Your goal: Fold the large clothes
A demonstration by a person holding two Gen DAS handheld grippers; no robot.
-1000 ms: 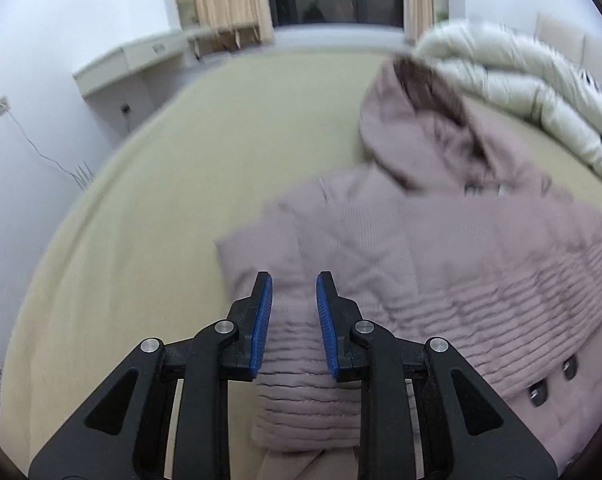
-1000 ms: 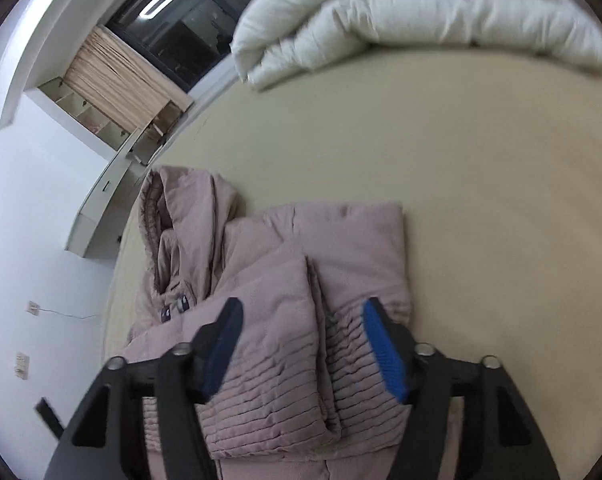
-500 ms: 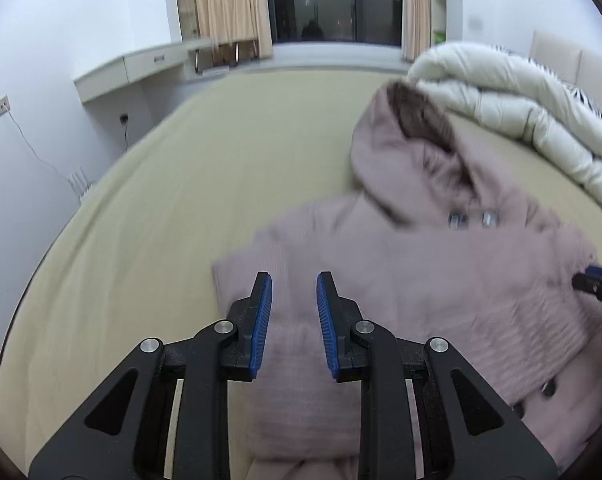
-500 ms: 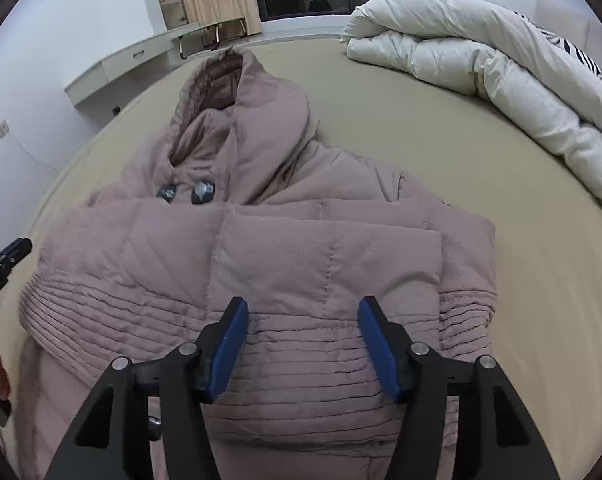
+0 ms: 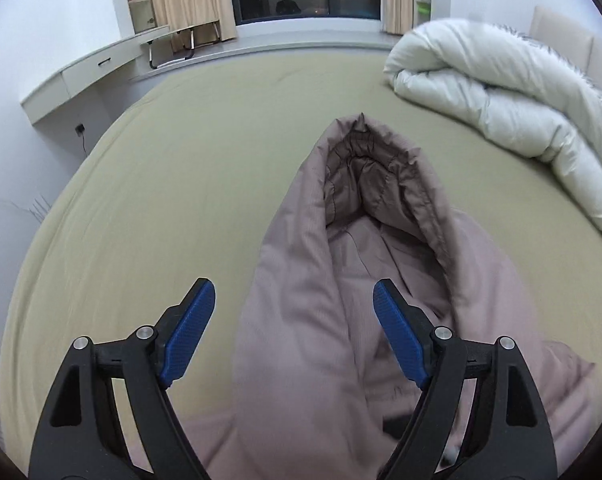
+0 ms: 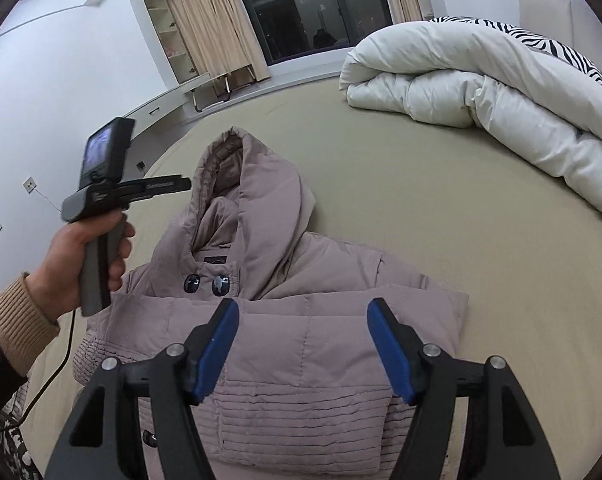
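Note:
A mauve hooded puffer jacket [image 6: 301, 344] lies on the beige bed [image 6: 441, 216], both sleeves folded across its front, hood [image 6: 241, 184] pointing to the far side. My right gripper [image 6: 303, 344] is open and empty, above the folded sleeves. My left gripper [image 5: 291, 328] is open and empty, above the hood [image 5: 365, 208]. In the right wrist view the left gripper's handle [image 6: 101, 216] is held in a hand beside the hood, its fingertips hidden.
A rolled white duvet [image 6: 481, 92] lies along the bed's far right, also in the left wrist view [image 5: 509, 96]. A grey desk [image 5: 81, 76] and a curtained window stand beyond the bed. A cable [image 6: 57, 368] hangs from the left gripper's handle.
My left gripper has opened wide and moved from the jacket's left sleeve up to the hood. My right gripper has stayed open over the folded sleeves.

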